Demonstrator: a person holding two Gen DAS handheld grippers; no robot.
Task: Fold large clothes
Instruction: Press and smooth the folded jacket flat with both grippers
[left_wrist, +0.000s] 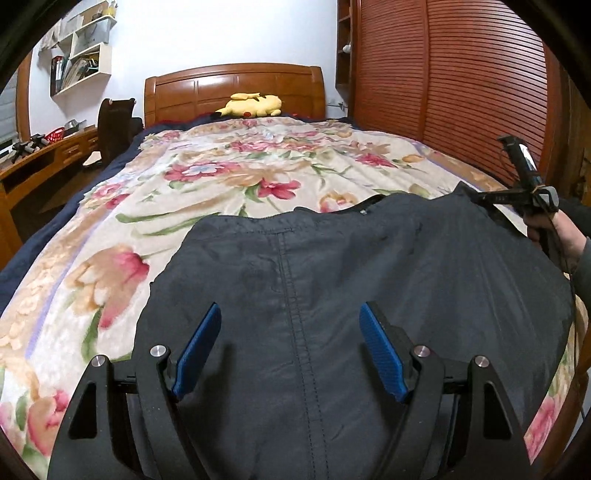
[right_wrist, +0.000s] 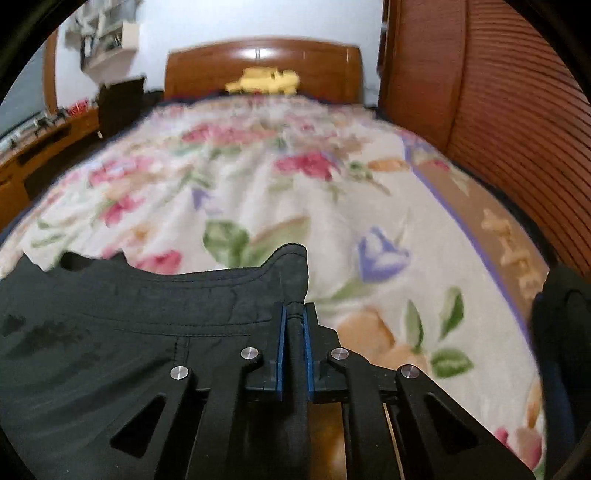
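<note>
The right gripper (right_wrist: 294, 314) pinches the dark trousers' (right_wrist: 110, 332) waistband corner; the left gripper (left_wrist: 290, 321) stands spread, trouser fabric between its jaws, unpinched.

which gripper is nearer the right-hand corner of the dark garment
Right. The right gripper is clamped on that corner of the dark garment; the left gripper hangs open over its middle seam.

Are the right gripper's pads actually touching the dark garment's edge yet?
Touching. The right wrist view shows the right gripper with both blue pads pressed against a bunched corner of the dark garment.
</note>
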